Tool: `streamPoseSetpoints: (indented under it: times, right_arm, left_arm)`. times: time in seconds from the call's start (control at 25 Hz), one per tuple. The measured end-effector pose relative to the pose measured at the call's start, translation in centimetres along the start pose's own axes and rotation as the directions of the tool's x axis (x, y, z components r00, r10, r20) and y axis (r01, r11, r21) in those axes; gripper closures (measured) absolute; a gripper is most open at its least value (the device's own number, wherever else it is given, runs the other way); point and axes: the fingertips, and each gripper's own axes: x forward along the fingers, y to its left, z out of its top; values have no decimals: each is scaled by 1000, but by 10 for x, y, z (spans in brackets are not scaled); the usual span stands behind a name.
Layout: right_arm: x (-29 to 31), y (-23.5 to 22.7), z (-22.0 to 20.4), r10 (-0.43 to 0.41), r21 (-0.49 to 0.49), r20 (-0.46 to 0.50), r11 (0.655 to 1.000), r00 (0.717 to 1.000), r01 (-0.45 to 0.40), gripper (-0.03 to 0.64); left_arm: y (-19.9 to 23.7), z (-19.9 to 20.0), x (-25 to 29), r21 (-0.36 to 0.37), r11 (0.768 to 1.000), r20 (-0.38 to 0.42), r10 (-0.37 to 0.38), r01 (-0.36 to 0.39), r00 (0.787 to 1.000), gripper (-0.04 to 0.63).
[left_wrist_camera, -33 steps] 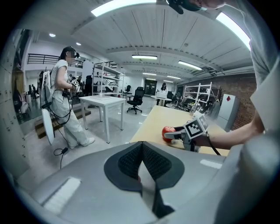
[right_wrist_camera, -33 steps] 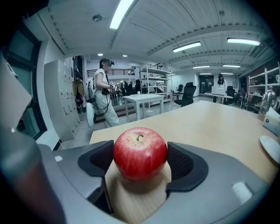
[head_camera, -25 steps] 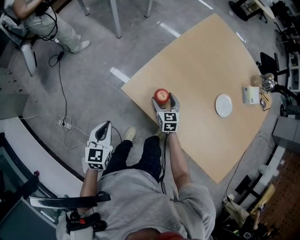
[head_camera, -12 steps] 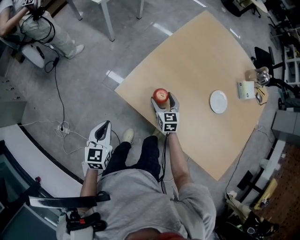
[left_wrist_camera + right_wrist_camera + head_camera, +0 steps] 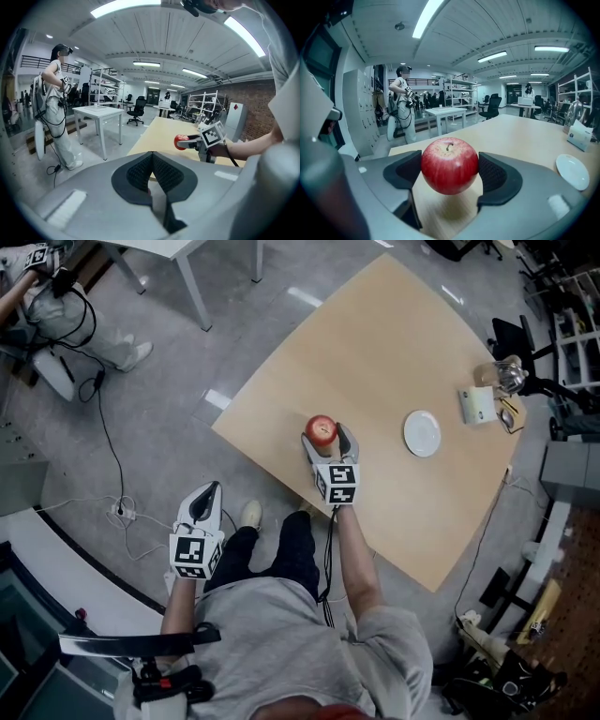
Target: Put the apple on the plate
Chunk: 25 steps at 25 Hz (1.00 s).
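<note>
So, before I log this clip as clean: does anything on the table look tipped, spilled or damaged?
Nothing stands out. The apple is whole and stem-up between the jaws of the right gripper. The plate lies flat and empty on the table, with no spill around it.

Apple (image 5: 322,428) between jaws of right tool (image 5: 325,436), near desk (image 5: 375,343) edge; plate (image 5: 422,433) well apart; left tool (image 5: 208,495) off desk.
</note>
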Motion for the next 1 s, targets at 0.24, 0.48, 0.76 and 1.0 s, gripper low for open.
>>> streamPoseSetpoints:
  times: [0.24, 0.48, 0.76, 1.0]
  right_arm:
    - [-11, -23, 2, -30, 18, 6, 999, 1000, 30, 233]
    - [-25, -49, 1, -70, 36, 13, 997, 997, 70, 233]
    - [-45, -82, 1, -118, 57, 21, 992, 993, 116, 233]
    - [-63, -113, -3, -161, 76, 21, 984, 987, 159, 233]
  left_arm:
    - [-15, 9, 13, 15, 1000, 1, -23, 23, 1000, 575]
    - [-35, 17, 27, 41, 997, 2, -63, 63, 998, 575]
    - [-62, 27, 45, 60, 993, 0, -106, 105, 994, 575]
    - [-87, 34, 61, 75, 987, -2, -144, 144, 990, 575]
